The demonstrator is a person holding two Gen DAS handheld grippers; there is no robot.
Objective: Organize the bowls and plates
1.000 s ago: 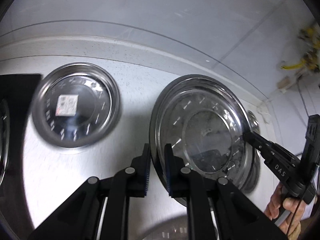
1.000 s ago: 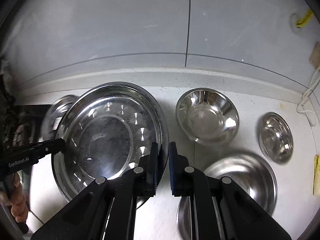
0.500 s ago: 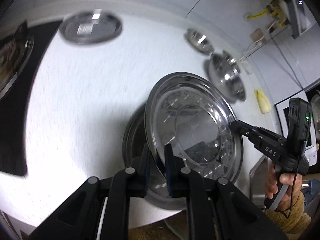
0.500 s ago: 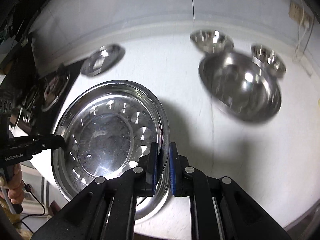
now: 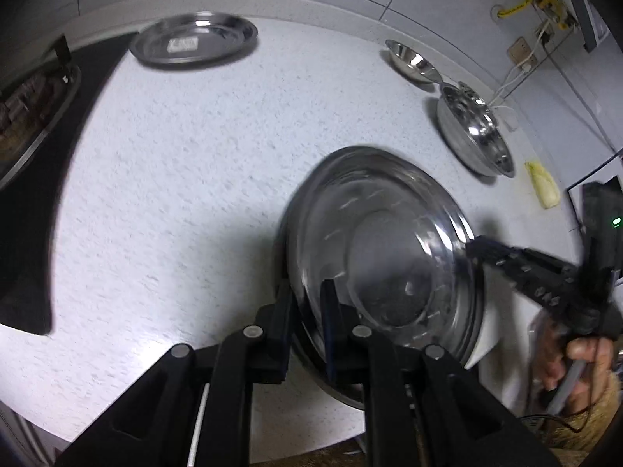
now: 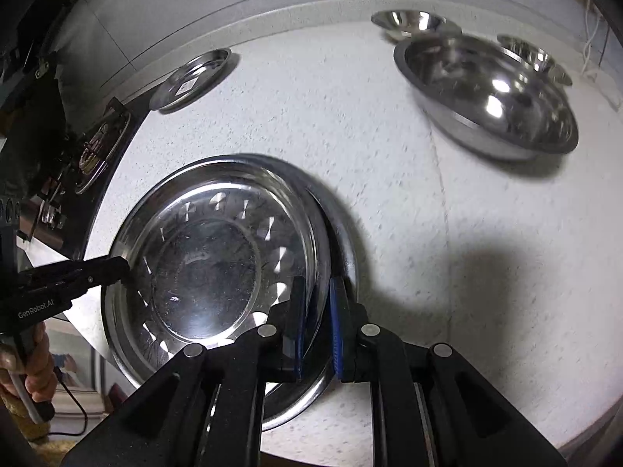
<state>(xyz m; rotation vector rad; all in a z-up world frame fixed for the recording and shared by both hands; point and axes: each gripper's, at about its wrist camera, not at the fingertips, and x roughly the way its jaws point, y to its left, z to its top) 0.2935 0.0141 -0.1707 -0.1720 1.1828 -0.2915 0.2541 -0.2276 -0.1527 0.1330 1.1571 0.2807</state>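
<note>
A large steel plate [image 5: 389, 272] [image 6: 206, 264] is held by two opposite rims low over the white counter's front edge. My left gripper [image 5: 307, 311] is shut on its left rim, and its tip [image 6: 120, 268] shows in the right wrist view. My right gripper [image 6: 317, 311] is shut on the right rim, with its tip [image 5: 473, 249] in the left wrist view. A second steel plate [image 6: 346, 241] lies right under the held one, its rim showing around it. Whether the two plates touch I cannot tell.
A small plate with a label [image 5: 194, 41] [image 6: 190, 78] lies at the back left. A big steel bowl [image 6: 490, 93] and two small bowls [image 6: 412, 21] [image 6: 533, 54] stand at the back right. A black stove top [image 5: 23, 194] borders the left. A hand [image 5: 576, 366] grips the right tool.
Both grippers have carried the large plate from the back of the counter toward the front edge and down, over a second plate. Both grips have stayed shut on its rims.
</note>
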